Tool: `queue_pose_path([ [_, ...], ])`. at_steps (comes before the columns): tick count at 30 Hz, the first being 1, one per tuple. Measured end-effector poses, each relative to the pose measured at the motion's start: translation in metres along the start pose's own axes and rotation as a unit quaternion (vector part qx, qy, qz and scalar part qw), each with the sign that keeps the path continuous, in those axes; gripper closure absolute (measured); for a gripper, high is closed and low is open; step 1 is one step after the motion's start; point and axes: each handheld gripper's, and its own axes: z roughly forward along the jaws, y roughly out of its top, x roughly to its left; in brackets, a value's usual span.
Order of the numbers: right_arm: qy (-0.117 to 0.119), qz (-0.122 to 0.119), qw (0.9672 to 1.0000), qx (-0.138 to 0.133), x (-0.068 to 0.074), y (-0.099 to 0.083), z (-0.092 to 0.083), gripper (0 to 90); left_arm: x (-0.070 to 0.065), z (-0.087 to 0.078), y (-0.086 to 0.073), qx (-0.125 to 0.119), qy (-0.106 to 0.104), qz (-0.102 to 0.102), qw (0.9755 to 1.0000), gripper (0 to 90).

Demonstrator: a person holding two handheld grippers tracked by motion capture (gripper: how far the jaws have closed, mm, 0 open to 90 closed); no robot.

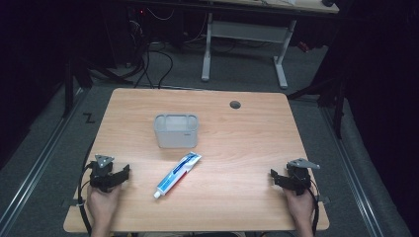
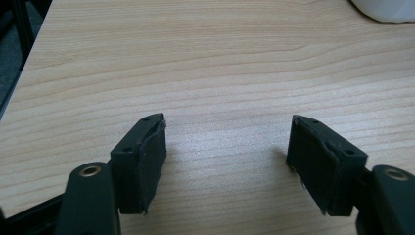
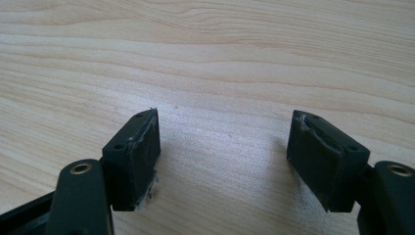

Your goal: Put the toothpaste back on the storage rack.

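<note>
honestly nothing is in hand yet. left gripper (image 1: 120, 174) sits at the near left edge of the table (image 1: 247, 197), jaws spread wide with bare wood between them in the left gripper view (image 2: 226, 147). right gripper (image 1: 276, 177) is at the near right edge, jaws also released and empty in the right gripper view (image 3: 222, 147). toothpaste tube (image 1: 178, 174) lies flat and diagonal mid-table between the two, cap toward the near side, tail end pointing at the translucent bin (image 1: 176, 130), close to it but apart. bin stands upright farther back.

my read: the tube goes in the bin. risks from here:
- tube is flat and slick, lying flush on the wood. a shallow approach could skate the pads over it and shove it sideways instead of pinching it.
- gripping near one end may let the other end droop and swing, then catch the bin rim.
- bin looks light, with nothing bracing it. a knock from the tube or a jaw could slide or tip it.
- both hands converging on the middle could clash, and the cables trail near the table edge.
</note>
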Motion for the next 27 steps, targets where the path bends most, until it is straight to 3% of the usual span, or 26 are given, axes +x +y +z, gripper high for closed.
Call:
queue_pose_path([
  [11,0.0,0.0,1.0,0.0,-0.0001,0.0,0.0,28.3,-0.0022,0.0001,-0.0003,0.001,-0.003,0.006,1.0,27.7],
  [21,0.0,0.0,1.0,0.0,0.0,0.0,-0.0001,28.3,-0.0014,-0.0012,-0.0007,0.01,-0.042,0.04,0.9983,22.4],
  [27,0.0,-0.001,1.0,0.0,-0.0001,0.0,-0.0001,28.2,0.0003,-0.0023,0.0008,0.014,-0.044,0.037,0.9983,25.9],
])
